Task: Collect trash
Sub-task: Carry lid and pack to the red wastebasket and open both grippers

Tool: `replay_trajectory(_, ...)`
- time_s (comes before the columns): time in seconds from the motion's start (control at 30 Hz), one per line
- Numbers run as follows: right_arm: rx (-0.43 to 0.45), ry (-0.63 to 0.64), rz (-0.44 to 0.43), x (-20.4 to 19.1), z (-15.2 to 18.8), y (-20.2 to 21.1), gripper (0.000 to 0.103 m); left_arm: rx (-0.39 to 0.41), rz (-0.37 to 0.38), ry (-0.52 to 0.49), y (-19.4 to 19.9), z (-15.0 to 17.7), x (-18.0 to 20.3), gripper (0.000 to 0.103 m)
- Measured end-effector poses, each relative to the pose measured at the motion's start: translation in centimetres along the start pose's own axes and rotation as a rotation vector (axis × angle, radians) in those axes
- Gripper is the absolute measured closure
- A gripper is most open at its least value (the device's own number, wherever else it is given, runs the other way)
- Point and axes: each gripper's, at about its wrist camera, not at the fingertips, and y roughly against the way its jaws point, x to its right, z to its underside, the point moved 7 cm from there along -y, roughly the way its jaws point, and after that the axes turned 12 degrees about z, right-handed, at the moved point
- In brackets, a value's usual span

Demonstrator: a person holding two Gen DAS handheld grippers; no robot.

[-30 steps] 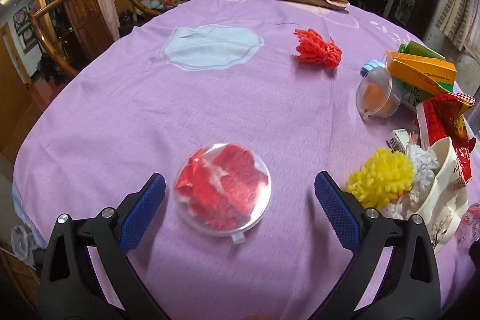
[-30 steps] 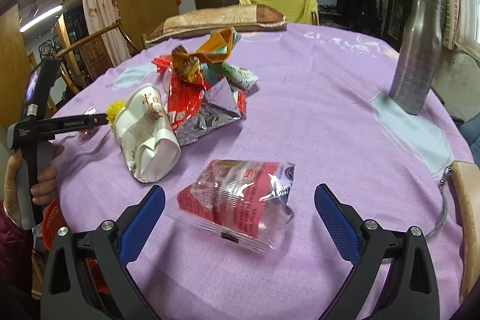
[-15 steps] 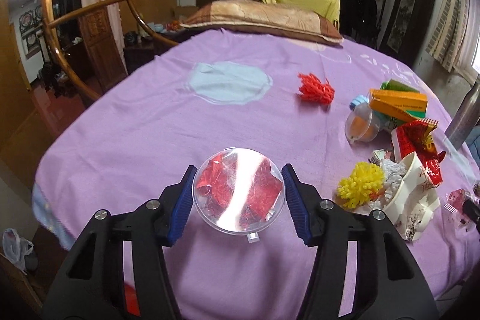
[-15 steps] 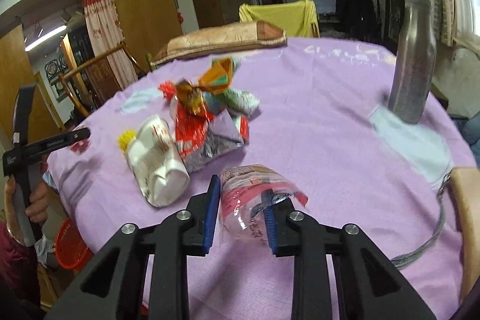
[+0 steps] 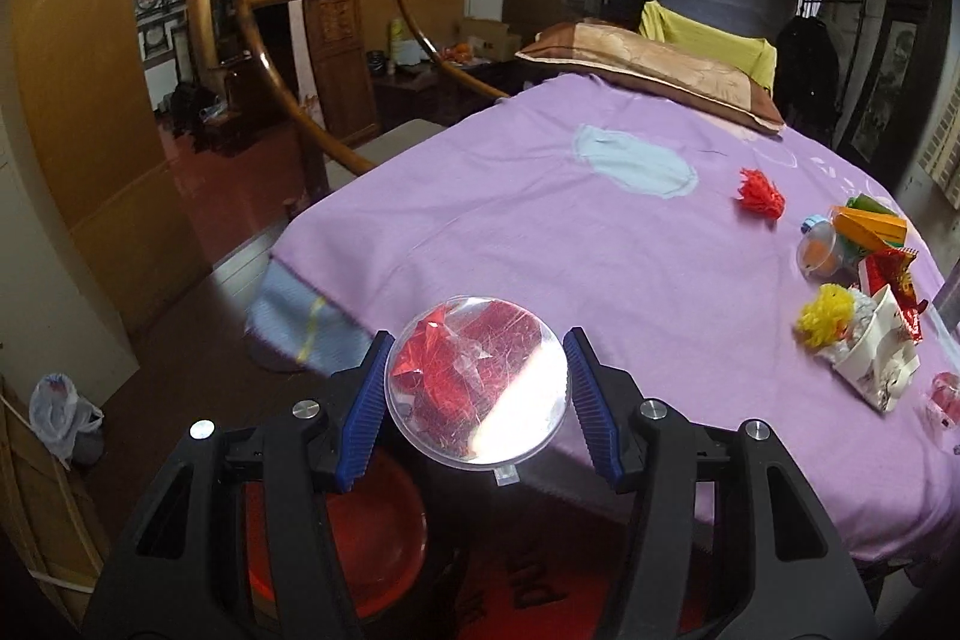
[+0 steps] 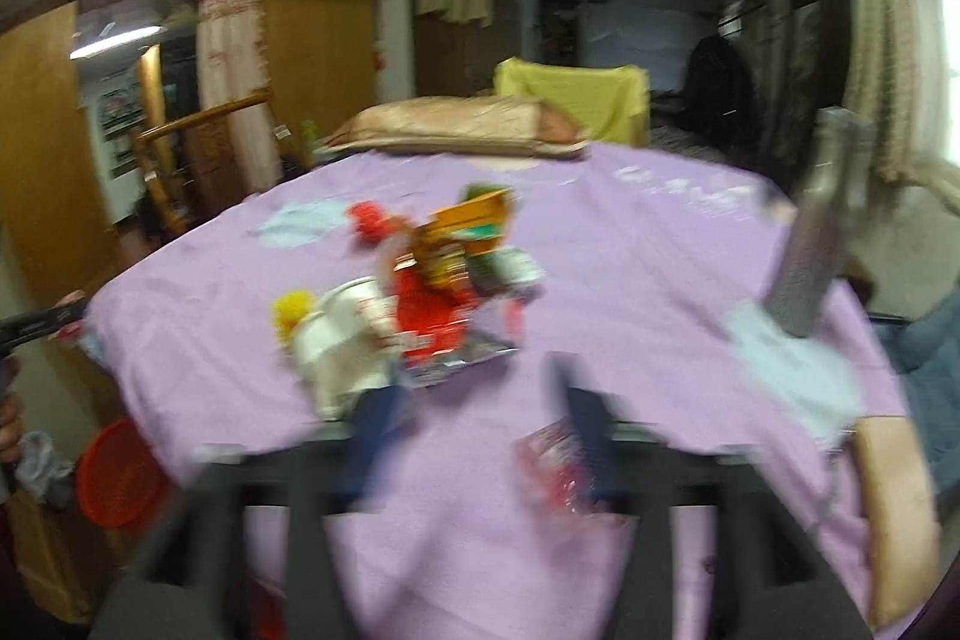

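Left tongs (image 5: 477, 397) clamped on clear round lid (image 5: 476, 381), pads on opposite rim edges; lid off purple surface (image 5: 540, 244), hanging past its edge above red bin (image 5: 336, 538). Lid thin, light, stiff-ish plastic, slick and springy, crumpled red wrapper stuck under it: rim grip right, squeeze gently or it pops out

Right tongs (image 6: 480, 436) just been opening, jaws apart, nothing pinched; view blurred. Red-clear wrapper (image 6: 555, 466) lies on surface by right jaw: crinkly, soft, weightless, so pinch bunched middle
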Motion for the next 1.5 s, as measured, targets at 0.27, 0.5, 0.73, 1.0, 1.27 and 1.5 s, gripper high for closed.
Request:
replay_trajectory(0.27,-0.098,-0.054,0.064,4.8,2.7,-2.8,0.005,0.020,-0.007,0.027,1.2,0.8,-1.5,0.046)
replay_trajectory(0.5,-0.173,0.078,0.100,2.9,3.6,-6.7,0.006,0.002,-0.032,0.024,1.4,1.9,-2.0,0.046)
replay_trajectory(0.73,-0.306,0.079,0.050,2.7,4.4,-8.8,0.051,-0.018,-0.057,0.070,1.1,3.2,-3.9,0.046)
replay_trajectory(1.0,-0.158,0.012,-0.079,0.7,1.1,-4.1,0.055,-0.042,-0.090,0.106,1.0,5.0,-6.5,0.046)
replay_trajectory(1.27,-0.080,0.088,-0.272,-7.7,-2.4,-0.3,0.053,-0.099,-0.145,0.168,-0.2,8.4,-10.8,0.046)
replay_trajectory(1.5,-0.124,0.207,-0.465,-18.6,-2.5,0.9,0.053,-0.172,-0.212,0.230,-2.1,11.7,-14.8,0.013)
